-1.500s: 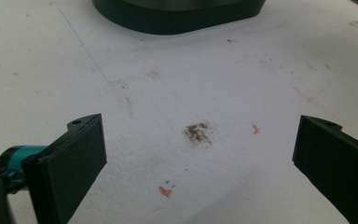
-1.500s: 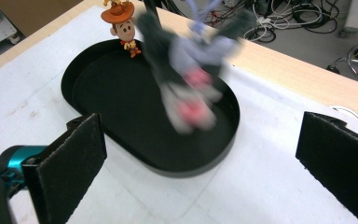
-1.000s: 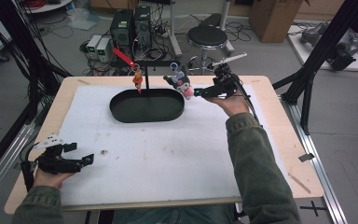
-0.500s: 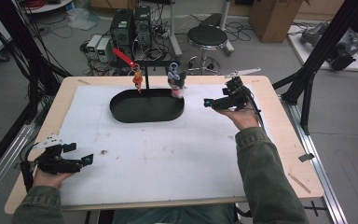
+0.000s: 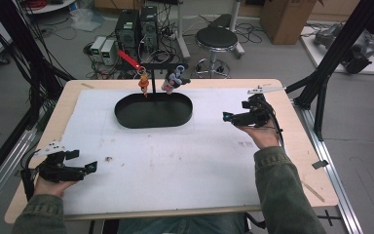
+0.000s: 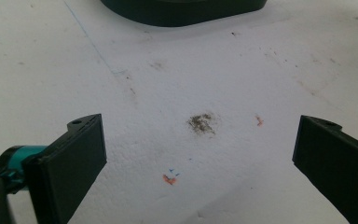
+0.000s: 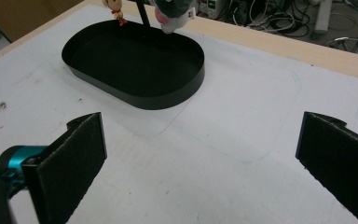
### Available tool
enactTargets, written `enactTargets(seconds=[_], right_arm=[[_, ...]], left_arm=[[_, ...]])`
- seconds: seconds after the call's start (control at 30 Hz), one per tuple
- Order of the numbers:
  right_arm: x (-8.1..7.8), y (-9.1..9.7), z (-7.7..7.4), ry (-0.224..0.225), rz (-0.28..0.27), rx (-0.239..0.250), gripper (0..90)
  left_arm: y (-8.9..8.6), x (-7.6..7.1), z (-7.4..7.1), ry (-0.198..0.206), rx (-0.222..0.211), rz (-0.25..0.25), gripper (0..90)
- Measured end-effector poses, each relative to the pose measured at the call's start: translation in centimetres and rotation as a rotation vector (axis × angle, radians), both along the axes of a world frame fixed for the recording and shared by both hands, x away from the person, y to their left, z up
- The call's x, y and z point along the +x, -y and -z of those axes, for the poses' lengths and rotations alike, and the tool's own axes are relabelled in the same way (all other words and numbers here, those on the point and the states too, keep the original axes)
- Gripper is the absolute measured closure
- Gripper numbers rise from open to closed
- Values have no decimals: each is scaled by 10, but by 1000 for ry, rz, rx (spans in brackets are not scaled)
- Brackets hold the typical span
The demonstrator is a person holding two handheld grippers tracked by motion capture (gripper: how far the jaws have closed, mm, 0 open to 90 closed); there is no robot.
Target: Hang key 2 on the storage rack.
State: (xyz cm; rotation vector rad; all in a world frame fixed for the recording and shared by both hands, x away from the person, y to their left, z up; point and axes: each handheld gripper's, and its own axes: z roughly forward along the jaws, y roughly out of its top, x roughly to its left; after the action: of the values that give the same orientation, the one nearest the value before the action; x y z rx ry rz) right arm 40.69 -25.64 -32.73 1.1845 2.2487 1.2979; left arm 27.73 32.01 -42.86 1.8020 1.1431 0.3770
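Jaws of both the left gripper point(image 5: 91, 166) and right gripper point(image 5: 226, 117) stood wide, empty; any approach to the black tray point(image 5: 126, 118) should clear its hanging charms point(image 5: 143, 83).

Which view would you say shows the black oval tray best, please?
The right gripper view: the black oval tray shows whole and close, its inside bare. The high view shows it whole but small; the left gripper view catches just its near rim.
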Motion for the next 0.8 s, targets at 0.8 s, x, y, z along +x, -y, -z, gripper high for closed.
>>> enactTargets(seconds=[0.8], right_arm=[[-39, 45, 35, 58, 47, 56, 14]], left_arm=[[0, -3, 1, -6, -1, 1, 31]])
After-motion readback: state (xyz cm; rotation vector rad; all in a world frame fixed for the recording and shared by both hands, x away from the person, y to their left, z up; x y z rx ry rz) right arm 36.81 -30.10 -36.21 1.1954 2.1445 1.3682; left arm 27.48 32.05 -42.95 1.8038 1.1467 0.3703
